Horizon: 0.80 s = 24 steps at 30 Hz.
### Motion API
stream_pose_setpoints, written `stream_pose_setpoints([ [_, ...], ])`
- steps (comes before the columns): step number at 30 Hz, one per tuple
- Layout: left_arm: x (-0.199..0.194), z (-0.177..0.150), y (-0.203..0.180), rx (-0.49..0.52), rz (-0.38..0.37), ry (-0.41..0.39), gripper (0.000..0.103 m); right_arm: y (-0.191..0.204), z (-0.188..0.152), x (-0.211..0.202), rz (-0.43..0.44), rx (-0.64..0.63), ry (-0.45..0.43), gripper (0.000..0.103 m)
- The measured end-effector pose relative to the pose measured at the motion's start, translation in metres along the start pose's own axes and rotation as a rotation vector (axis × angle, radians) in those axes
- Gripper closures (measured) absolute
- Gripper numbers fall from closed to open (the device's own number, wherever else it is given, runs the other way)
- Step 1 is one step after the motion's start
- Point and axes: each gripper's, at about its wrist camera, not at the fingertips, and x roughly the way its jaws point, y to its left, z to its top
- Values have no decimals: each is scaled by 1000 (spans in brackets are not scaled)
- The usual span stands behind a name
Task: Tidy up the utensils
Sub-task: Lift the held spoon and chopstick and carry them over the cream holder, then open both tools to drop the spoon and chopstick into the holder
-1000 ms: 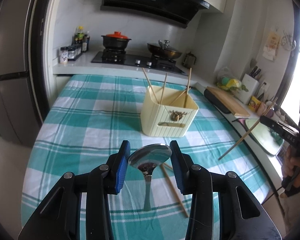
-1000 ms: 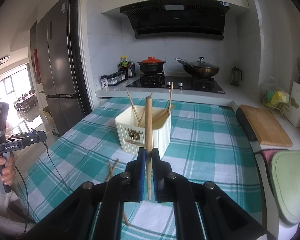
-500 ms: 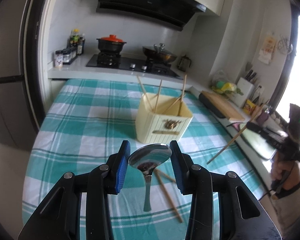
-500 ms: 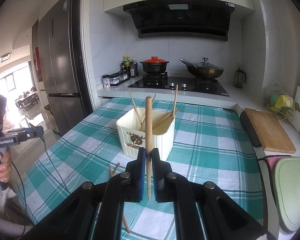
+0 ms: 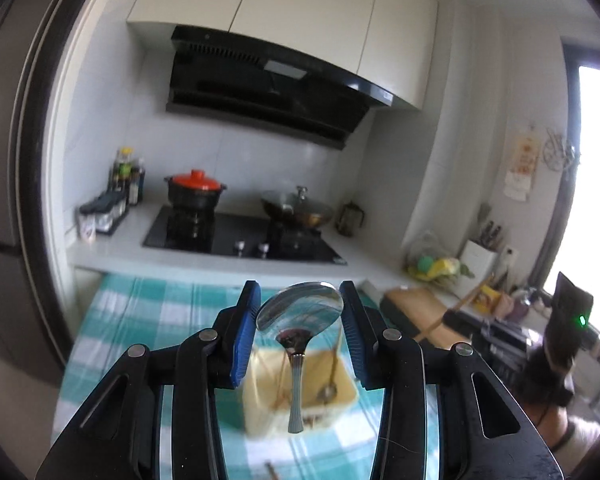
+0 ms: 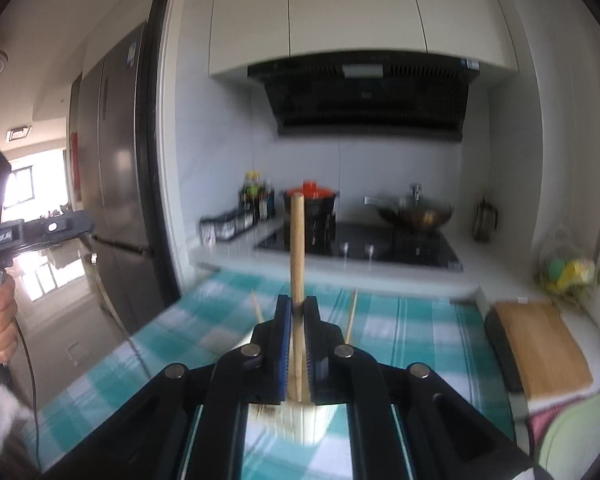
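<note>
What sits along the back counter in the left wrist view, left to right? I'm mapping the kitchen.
Spice rack → sauce bottles → red-lidded pot → wok → glass jug → knife block.

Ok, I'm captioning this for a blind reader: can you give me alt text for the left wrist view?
The left gripper holds a metal spoon by its bowl between blue-padded fingers, handle hanging down over a cream utensil holder on a teal checked tablecloth. Behind are a stove with a red-lidded pot and a wok.
</note>
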Motion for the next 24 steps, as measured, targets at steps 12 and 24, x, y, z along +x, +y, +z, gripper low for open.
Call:
stream_pose_setpoints([
  [12, 177, -56, 7, -4, 57, 340, 62, -27, -59, 143, 71, 120, 434, 96],
  [24, 167, -105, 19, -8, 106, 551, 27, -29, -88, 146, 56, 141, 479, 53],
])
